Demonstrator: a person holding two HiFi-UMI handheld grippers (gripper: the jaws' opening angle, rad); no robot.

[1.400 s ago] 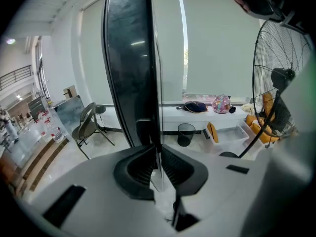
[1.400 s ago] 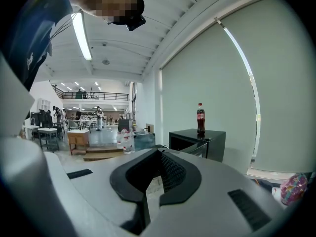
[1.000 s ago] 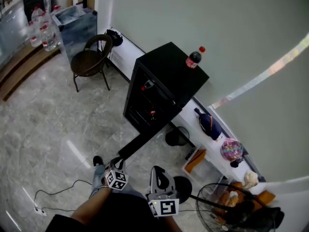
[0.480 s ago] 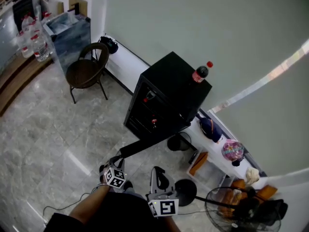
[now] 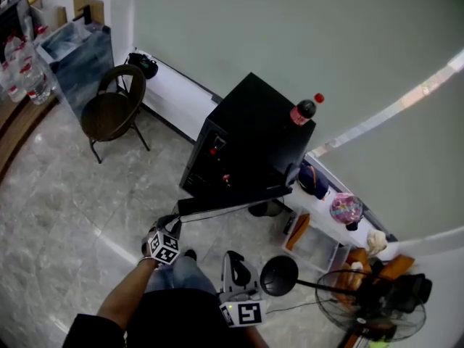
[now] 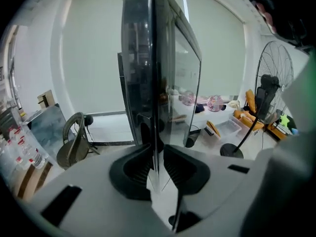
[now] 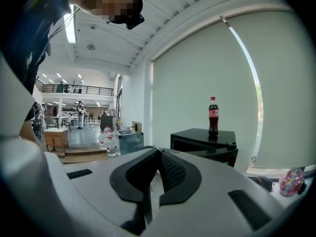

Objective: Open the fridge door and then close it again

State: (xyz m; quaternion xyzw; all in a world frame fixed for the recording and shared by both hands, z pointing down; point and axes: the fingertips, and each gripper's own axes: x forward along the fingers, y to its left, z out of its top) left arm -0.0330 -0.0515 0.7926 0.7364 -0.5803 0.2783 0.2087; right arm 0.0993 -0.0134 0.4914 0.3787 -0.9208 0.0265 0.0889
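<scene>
In the head view, the black fridge [image 5: 254, 133] stood at the centre of the frame against the pale wall, with a cola bottle [image 5: 304, 111] upright on the right end of its top. The fridge door [image 5: 232, 203] hung partly open, swung out toward the lower left. The left tool [image 5: 172, 225] sat at the door's free end, left of centre. The right tool [image 5: 234, 261] hung lower and to the right, well apart from the door. A chair [image 5: 109, 111] stood at the upper left and a fan [image 5: 362, 299] at the lower right.

In the left gripper view, the door rose edge-on up the middle of the frame. Its thin edge was clamped between the jaws, which had just eased a little wider.

In the right gripper view, the jaws were clenched together on nothing. The fridge and bottle showed right of centre, beyond them.
</scene>
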